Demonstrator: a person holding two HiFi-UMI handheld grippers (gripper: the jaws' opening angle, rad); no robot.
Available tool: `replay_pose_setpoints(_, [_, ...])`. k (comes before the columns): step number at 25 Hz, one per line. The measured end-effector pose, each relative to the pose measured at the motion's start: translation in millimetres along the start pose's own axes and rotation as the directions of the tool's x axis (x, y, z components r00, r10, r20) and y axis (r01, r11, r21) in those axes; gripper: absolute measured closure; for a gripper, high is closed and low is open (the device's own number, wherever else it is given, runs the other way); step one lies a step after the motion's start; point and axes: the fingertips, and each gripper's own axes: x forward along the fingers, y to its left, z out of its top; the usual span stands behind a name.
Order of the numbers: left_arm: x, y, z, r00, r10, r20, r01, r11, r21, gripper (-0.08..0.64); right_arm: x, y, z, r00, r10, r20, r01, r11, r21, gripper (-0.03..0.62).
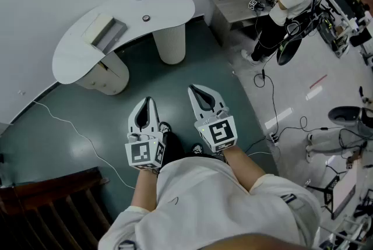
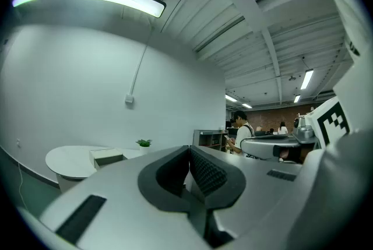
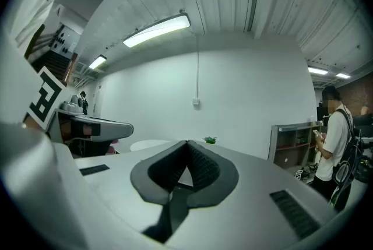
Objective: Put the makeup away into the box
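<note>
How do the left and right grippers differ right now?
In the head view, the right gripper reaches farther ahead toward the white table, while the left gripper sits nearer the body. The left gripper's marker cube shows two faces; the right gripper's marker cube shows mostly one. Shared: both are shut and empty, well short of the box.

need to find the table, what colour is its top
White. The table shows best in the head view.
</note>
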Motion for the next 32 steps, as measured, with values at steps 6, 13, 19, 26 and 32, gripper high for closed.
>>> replay_pose_setpoints(6, [27, 16, -10, 0.999, 0.005, -0.034, -0.006, 1.0, -0.018, 0.54, 34, -11, -4, 1.0, 0.018, 0.003, -0.018, 1.0, -0.014, 0.595])
replay_pose_setpoints(13, [79, 60, -11, 0.998, -0.021, -0.057, 0.019, 0.999, -0.034, 0.54, 102, -12, -2, 0.998, 0.04, -0.051, -0.041, 0.999, -0.022, 0.578])
replay_pose_setpoints(19, [125, 116, -10, 0.996, -0.057, -0.063, 0.054, 0.997, -0.047, 0.54, 171, -6, 0, 0.994, 0.039, -0.1, -0.045, 0.998, -0.052, 0.518])
replay_pose_setpoints(26, [164, 193, -10, 0.992, -0.092, -0.081, 0.089, 0.995, -0.047, 0.54, 248, 7, 6, 0.991, -0.008, -0.13, -0.002, 0.997, -0.077, 0.517])
replay_pose_setpoints(32, [190, 232, -20, 0.986, -0.124, -0.115, 0.118, 0.991, -0.058, 0.54, 292, 5, 1, 0.986, -0.04, -0.16, 0.032, 0.998, -0.054, 0.517])
